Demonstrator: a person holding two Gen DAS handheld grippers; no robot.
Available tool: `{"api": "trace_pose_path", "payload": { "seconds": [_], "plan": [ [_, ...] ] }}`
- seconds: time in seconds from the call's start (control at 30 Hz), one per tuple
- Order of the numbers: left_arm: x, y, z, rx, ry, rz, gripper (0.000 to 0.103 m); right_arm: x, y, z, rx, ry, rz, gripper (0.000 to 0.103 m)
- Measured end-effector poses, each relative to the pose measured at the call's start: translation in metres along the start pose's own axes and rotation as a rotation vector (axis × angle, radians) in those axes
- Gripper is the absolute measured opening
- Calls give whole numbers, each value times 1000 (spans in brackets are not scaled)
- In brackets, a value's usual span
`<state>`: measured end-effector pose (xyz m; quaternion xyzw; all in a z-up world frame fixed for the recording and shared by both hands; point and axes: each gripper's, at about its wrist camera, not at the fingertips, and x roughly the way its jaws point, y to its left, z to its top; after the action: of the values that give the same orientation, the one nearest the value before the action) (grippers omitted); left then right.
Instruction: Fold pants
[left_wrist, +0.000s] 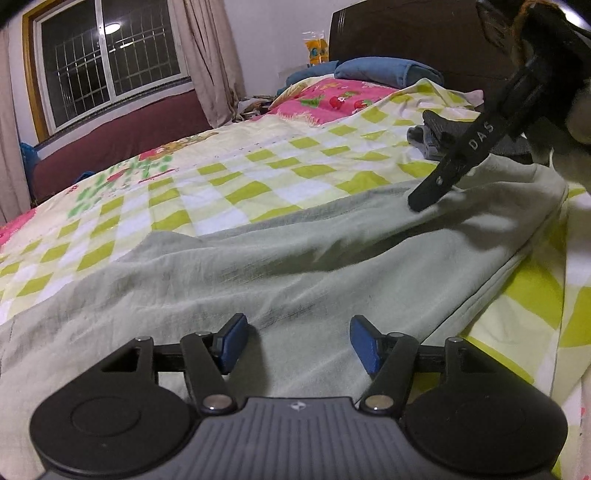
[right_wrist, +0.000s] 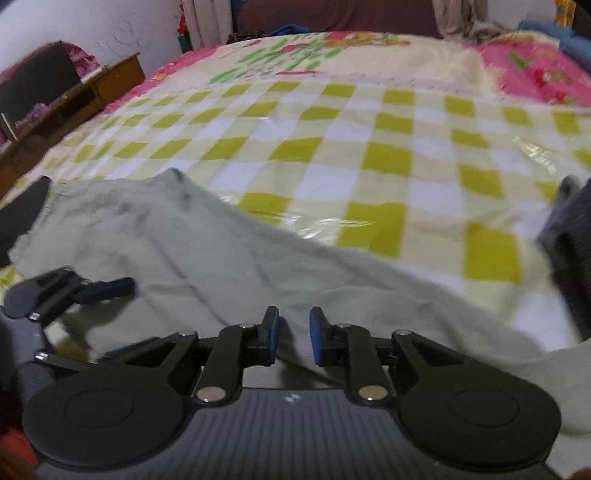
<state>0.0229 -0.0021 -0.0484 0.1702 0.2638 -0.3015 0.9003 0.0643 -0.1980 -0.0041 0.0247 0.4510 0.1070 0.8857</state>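
Pale green pants (left_wrist: 295, 258) lie spread on the checked bed cover, wrinkled, running from lower left to upper right. My left gripper (left_wrist: 297, 341) is open and empty, its blue pads just above the cloth near the front edge. My right gripper shows in the left wrist view (left_wrist: 424, 199) at upper right, its dark finger tip pointing down at the far end of the pants. In the right wrist view the pants (right_wrist: 221, 258) stretch leftward, my right gripper (right_wrist: 294, 336) is open with a narrow gap and empty, and the left gripper (right_wrist: 107, 288) sits at left over the cloth.
The bed cover (left_wrist: 240, 173) is green, white and yellow checks with a pink strawberry part (left_wrist: 332, 98) by the headboard. A blue pillow (left_wrist: 388, 70) and dark headboard stand behind. Grey folded clothes (left_wrist: 428, 142) lie at right. A wooden cabinet (right_wrist: 74, 99) stands left of the bed.
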Motion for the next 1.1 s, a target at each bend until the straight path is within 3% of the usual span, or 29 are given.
{"api": "trace_pose_path", "payload": {
  "seconds": [0.1, 0.2, 0.43, 0.5, 0.57, 0.6, 0.63, 0.87, 0.97, 1.1],
  "plan": [
    [1, 0, 0, 4, -1, 5, 77, 2, -11, 9, -47, 7, -16, 22],
    [2, -1, 0, 4, -1, 6, 79, 13, -13, 16, -162, 77, -15, 41],
    [3, 1, 0, -8, 4, -2, 81, 44, 3, 24, -376, 187, 33, 41],
    [4, 1, 0, -9, 5, -3, 81, 47, 9, 24, -421, 211, 37, 35],
    [4, 1, 0, -9, 5, -4, 81, 45, 15, 24, -476, 226, 35, 21],
    [4, 1, 0, -9, 5, -4, 81, 44, 18, 23, -490, 227, 17, 5],
    [4, 1, 0, -9, 5, -4, 81, 45, 20, 22, -491, 232, -4, 0],
    [4, 1, 0, -10, 3, -4, 81, 26, 5, 38, -337, 128, -45, 0],
    [4, 2, 0, -10, 3, -4, 81, 22, 12, 43, -372, 114, -44, 0],
    [3, 2, 0, -11, 2, -5, 81, 32, 24, 43, -436, 155, 51, 4]
  ]
}}
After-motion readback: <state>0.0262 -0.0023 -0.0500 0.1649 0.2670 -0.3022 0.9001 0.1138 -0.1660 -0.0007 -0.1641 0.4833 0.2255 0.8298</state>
